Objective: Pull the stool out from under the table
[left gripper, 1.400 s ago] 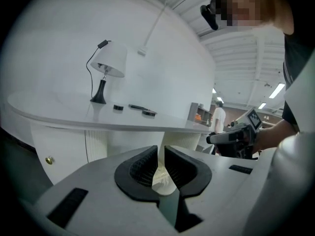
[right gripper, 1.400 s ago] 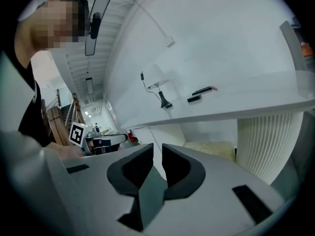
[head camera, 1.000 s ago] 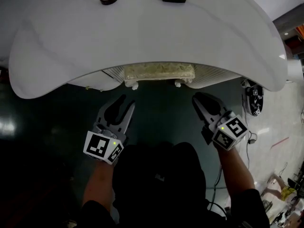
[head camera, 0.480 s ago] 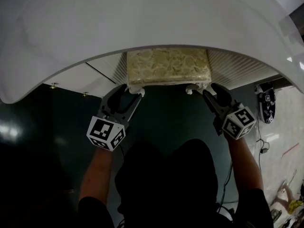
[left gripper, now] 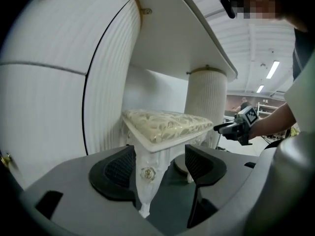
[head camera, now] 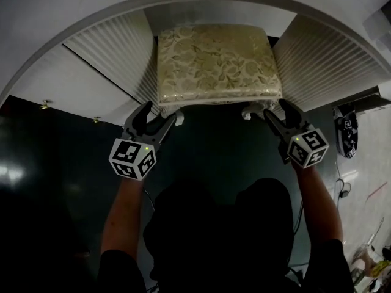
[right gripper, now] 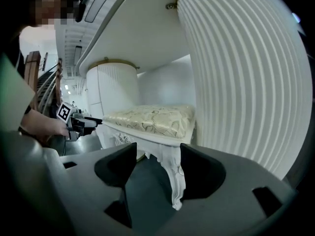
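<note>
Stool: upright on its legs on the dark floor, at 12 o'clock in the head view. It sits in the kneehole of the white bench, between the fluted pedestal at 10 o'clock and the one at 2 o'clock. Only the front edge and front legs reach the mouth of the recess.

Left gripper: fingers released and spread, having just been opening. The left gripper view shows the stool's front-left leg standing between the two pads, closer to the pad at 9 o'clock. I read no squeeze on it.

Right gripper: likewise released, also having just been opening. The front-right leg stands in the gap, close to the pad at 3 o'clock, unclamped.

Why so placed, in my judgement: the carved legs are the only narrow parts the fingers can span, since the cushioned seat is too broad. Taking both front legs at once, one gripper per corner, should keep the pull straight, so the stool does not swing into either pedestal. Both grippers come in low and nearly level, which suits a drag along the floor.

Orientation: the seat is rectangular, with its long axis running 9 to 3 o'clock across the head view. The front long edge faces 6 o'clock, toward the person, so the way out is along the short axis toward 6 o'clock.
</note>
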A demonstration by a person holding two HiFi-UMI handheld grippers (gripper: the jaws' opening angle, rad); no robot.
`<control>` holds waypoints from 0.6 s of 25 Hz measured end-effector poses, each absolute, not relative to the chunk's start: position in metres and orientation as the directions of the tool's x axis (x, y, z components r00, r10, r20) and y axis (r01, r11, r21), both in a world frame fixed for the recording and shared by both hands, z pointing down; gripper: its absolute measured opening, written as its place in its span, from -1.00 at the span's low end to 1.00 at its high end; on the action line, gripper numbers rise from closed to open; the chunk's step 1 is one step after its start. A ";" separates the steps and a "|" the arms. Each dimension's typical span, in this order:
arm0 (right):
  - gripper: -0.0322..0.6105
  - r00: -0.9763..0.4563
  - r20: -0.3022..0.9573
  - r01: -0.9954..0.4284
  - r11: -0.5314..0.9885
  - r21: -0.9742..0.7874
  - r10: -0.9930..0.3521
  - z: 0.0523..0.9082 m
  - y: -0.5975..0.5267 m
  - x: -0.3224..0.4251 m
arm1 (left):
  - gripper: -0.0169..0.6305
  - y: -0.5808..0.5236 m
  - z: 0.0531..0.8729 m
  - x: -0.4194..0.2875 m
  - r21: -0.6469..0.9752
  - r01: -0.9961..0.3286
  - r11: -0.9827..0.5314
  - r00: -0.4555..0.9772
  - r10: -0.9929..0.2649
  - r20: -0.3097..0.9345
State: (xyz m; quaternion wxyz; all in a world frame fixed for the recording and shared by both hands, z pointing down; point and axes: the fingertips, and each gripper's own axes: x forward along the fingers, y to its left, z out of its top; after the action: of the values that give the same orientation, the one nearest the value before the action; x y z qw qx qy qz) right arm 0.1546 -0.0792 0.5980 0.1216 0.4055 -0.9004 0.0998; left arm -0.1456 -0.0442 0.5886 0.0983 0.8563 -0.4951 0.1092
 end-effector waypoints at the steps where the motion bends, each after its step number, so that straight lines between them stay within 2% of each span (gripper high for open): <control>1: -0.17 -0.643 0.297 -0.752 0.655 -0.073 -0.706 0.599 -0.080 0.155 | 0.04 -0.047 0.594 -0.148 0.061 -0.872 -0.486 0.481 -0.826 0.295; 6: -0.17 -0.623 0.303 -0.765 0.643 -0.043 -0.721 0.601 -0.079 0.159 | 0.05 -0.055 0.610 -0.144 0.033 -0.865 -0.501 0.483 -0.812 0.327; 15: -0.17 -0.616 0.363 -0.779 0.609 -0.150 -0.699 0.652 -0.105 0.173 | 0.05 -0.068 0.630 -0.135 0.076 -0.858 -0.508 0.497 -0.785 0.369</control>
State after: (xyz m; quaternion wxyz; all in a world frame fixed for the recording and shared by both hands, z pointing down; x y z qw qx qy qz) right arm 0.1727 -0.1055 0.6520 0.1353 0.4167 -0.8866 0.1481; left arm -0.1350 -0.0680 0.6301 0.1258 0.8561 -0.4798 0.1453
